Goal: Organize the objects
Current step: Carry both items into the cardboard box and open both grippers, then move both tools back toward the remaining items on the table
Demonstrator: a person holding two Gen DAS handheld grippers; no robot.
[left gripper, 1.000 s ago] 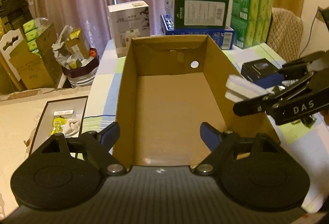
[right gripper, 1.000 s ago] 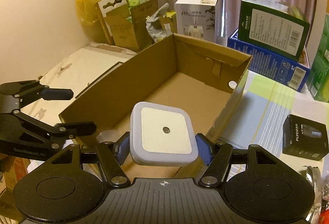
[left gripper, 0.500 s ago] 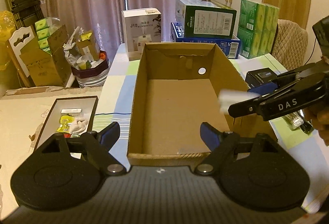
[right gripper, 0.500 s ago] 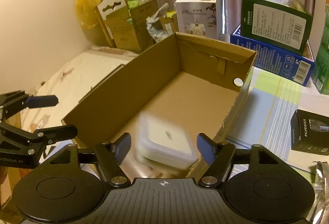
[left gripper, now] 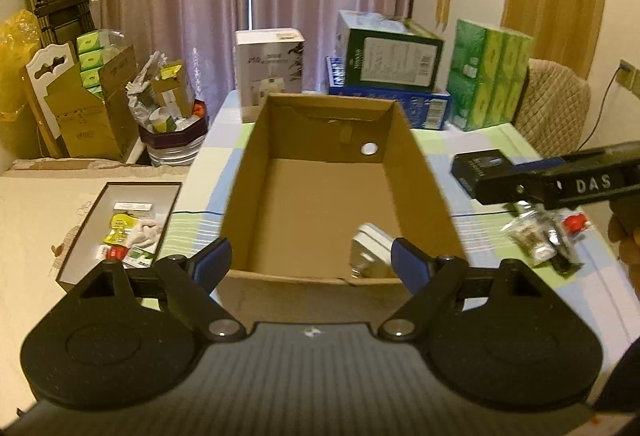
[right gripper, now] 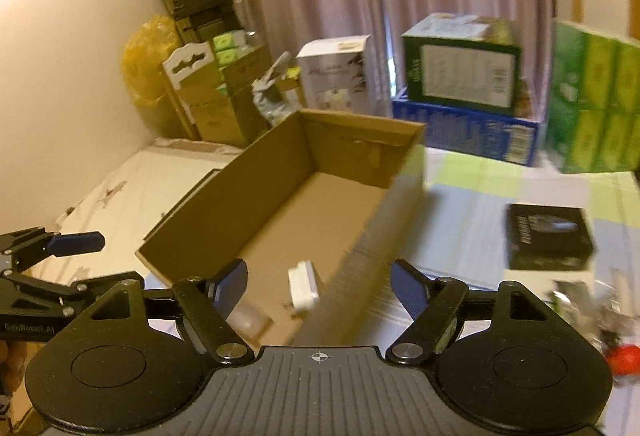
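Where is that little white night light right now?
The night light lies inside the cardboard box, in its near corner by the right wall, as both views show. Neither gripper touches it.

Left gripper (left gripper: 310,262) held level and pointing forward, jaws spread wide with nothing between the blue pads (left gripper: 212,265). Seen from the right wrist view as a black linkage at the left edge (right gripper: 60,264), one blue-tipped finger above the other, well apart. Right gripper (right gripper: 318,282) likewise gaping, blue pads (right gripper: 408,286) far from each other and empty, tilted slightly downward. In the left wrist view, reaching in from the right edge as a black bar marked DAS (left gripper: 560,180), side-on, roughly horizontal. Part of a hand (left gripper: 626,240) visible behind it at the frame edge, blurred.
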